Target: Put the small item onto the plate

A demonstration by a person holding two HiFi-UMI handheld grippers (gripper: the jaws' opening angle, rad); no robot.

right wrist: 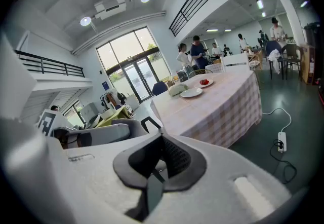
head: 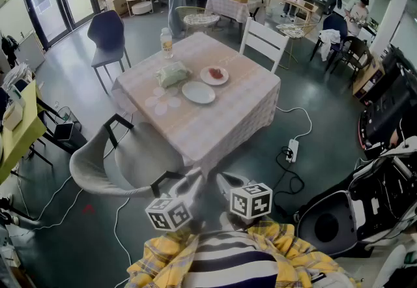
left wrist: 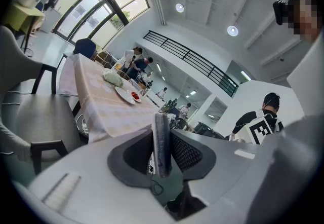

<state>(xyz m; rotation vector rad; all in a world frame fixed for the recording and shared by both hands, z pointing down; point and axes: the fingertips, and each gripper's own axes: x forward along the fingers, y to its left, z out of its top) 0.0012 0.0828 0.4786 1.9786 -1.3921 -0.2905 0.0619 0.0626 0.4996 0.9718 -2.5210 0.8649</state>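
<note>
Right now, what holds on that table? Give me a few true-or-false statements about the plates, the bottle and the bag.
1. The near plate is empty. True.
2. A red item lies on the far plate. True.
3. The bottle lies on its side. False: it stands upright near the table's far left corner.
4. The left gripper holds the green bag. False: the bag lies on the table beside the plates, and the gripper is short of the table.
</note>
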